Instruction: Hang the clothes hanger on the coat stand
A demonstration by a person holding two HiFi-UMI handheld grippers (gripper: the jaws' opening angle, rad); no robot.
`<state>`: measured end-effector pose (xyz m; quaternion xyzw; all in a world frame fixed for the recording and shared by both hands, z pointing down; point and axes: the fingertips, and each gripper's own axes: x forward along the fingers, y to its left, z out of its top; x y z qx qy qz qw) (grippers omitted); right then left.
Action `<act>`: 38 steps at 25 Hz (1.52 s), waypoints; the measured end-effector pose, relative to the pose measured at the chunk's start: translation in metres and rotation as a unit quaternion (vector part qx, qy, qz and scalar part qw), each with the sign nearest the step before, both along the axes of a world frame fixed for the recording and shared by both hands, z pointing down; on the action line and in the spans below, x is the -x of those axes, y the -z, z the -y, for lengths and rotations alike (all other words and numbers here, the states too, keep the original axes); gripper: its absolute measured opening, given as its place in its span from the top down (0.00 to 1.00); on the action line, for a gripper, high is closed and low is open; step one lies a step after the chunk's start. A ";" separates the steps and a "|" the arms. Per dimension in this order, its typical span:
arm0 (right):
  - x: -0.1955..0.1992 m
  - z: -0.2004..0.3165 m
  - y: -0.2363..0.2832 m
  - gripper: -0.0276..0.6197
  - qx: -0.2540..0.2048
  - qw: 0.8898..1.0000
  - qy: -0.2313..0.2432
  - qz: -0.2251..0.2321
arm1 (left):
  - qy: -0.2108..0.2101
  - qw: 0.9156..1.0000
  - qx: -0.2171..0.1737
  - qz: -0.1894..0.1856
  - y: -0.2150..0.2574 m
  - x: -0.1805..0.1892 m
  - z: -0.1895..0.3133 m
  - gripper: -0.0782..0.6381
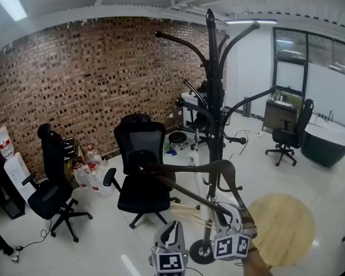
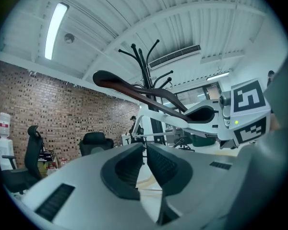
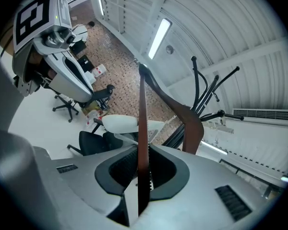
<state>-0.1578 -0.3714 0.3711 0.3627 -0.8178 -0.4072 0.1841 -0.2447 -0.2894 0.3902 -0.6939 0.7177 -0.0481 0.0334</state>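
Note:
A dark brown wooden clothes hanger [image 1: 202, 166] hangs in the air low in the head view, in front of the black coat stand [image 1: 211, 96]. My right gripper [image 1: 227, 213] is shut on the hanger's straight lower bar, which runs between its pads in the right gripper view, where the hanger [image 3: 143, 123] rises towards the coat stand's curved arms [image 3: 205, 95]. The hanger touches no arm of the stand. My left gripper [image 1: 172, 230] is just left of the right one, shut with nothing in it. In the left gripper view, the hanger [image 2: 134, 92] crosses in front of the stand [image 2: 143, 66].
Black office chairs stand at centre [image 1: 141, 171], left [image 1: 52, 183] and far right [image 1: 287, 134]. A round wooden table [image 1: 282, 226] is at the lower right beside the stand's base [image 1: 202, 252]. Water bottles [image 1: 89, 174] sit by the brick wall.

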 end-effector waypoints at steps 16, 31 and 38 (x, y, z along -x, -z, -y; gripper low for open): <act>0.023 0.012 -0.027 0.89 0.017 1.000 0.003 -0.013 | 0.010 1.000 0.012 0.004 -0.014 0.020 0.004 0.84; 0.015 0.032 -0.033 0.82 0.054 0.998 -0.034 0.013 | 0.018 1.000 0.020 0.010 -0.015 0.030 -0.015 0.84; 0.006 0.030 -0.027 0.73 0.068 0.996 -0.050 0.021 | 0.019 1.000 0.020 0.005 -0.014 0.032 -0.026 0.84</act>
